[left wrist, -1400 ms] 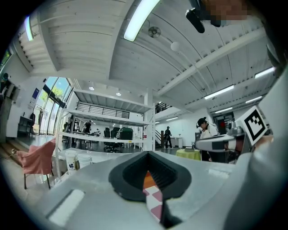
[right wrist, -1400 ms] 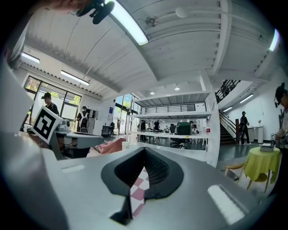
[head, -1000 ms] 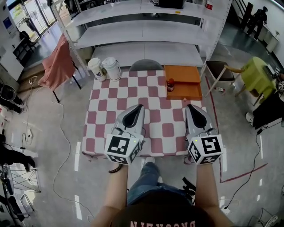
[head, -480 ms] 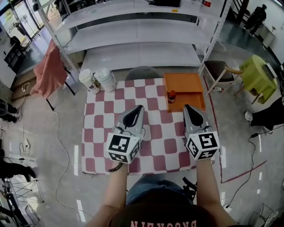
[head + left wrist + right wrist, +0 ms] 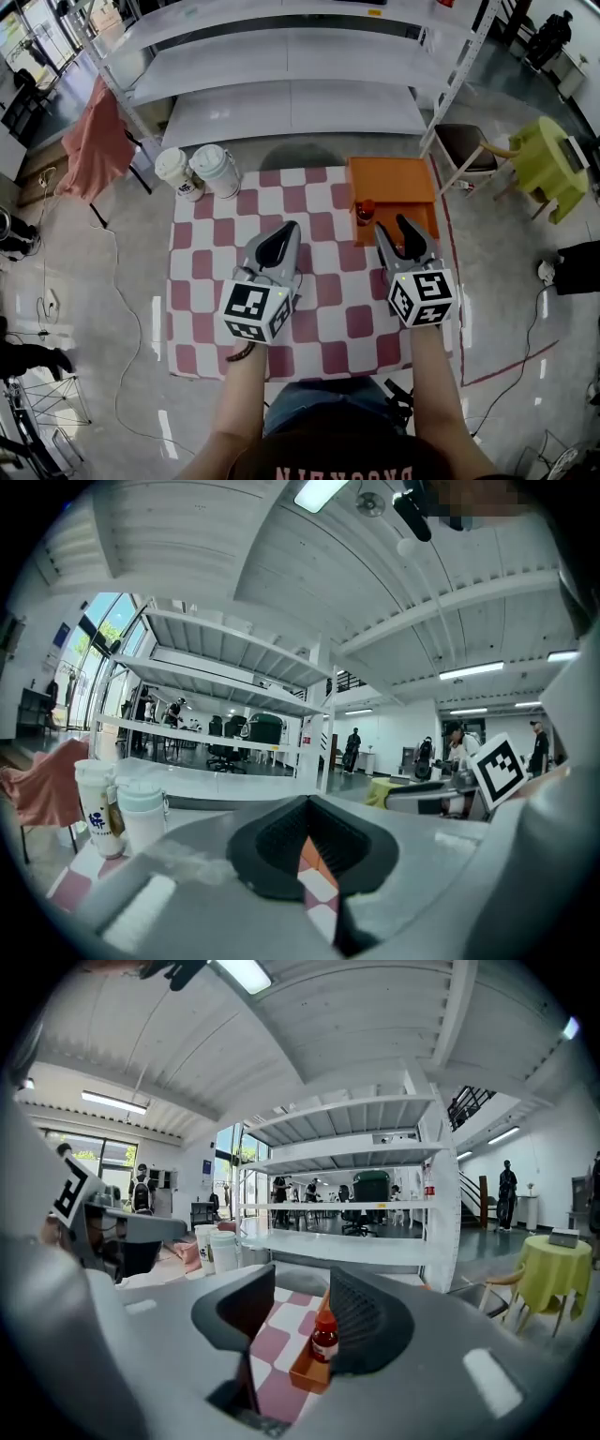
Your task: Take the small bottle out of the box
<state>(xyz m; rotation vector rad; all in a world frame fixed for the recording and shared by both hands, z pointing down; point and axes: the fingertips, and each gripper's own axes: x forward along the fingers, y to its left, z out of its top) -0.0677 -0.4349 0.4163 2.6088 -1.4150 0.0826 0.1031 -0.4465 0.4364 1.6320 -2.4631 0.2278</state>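
The small bottle (image 5: 366,211), dark red with a red cap, stands upright at the near left of the shallow orange box (image 5: 398,183) on the checkered table's (image 5: 216,281) back right corner. My right gripper (image 5: 393,228) hovers just short of it, jaws opening, with nothing between them. In the right gripper view the bottle (image 5: 324,1337) shows past the spread fingers (image 5: 370,1321), inside the orange box (image 5: 307,1372). My left gripper (image 5: 284,234) is shut and empty over the table's middle. Its closed jaws fill the left gripper view (image 5: 309,803).
Two white lidded cups (image 5: 176,173) (image 5: 217,171) stand at the table's back left corner. A grey chair back (image 5: 300,157) sits behind the table, with metal shelving (image 5: 291,66) beyond. A wooden-framed chair (image 5: 469,150) and a yellow-green draped table (image 5: 548,164) are to the right.
The right gripper's jaws have gone from shut to spread wide. Both grippers have moved forward over the table, the right one closer to the orange box and bottle.
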